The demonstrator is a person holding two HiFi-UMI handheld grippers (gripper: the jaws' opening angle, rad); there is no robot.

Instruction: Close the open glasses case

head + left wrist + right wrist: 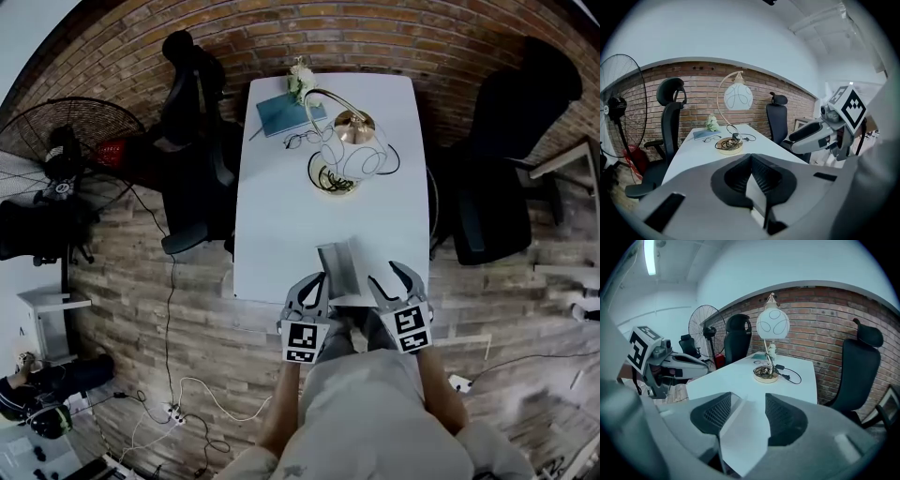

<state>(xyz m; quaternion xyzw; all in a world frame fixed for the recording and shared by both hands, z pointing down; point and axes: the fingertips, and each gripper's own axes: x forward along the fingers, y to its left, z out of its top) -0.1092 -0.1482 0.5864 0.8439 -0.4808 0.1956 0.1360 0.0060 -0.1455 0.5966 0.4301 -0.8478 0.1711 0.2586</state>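
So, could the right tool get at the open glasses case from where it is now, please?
Probably yes: the glasses case lies at the near edge of the table, and one of its panels stands between the parted jaws of the right tool.

Left tongs (314, 281) up first: grey shells, black mesh-textured pads. Right tongs (386, 275), same build. Each carries a white cube (302, 342) with black square markers at its six o'clock end. Pale grey short-sleeved shirt (366, 412).

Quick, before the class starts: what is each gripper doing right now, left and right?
Left gripper: shut on an edge of the glasses case.
Right gripper: open, with a panel of the case lying between its jaws.
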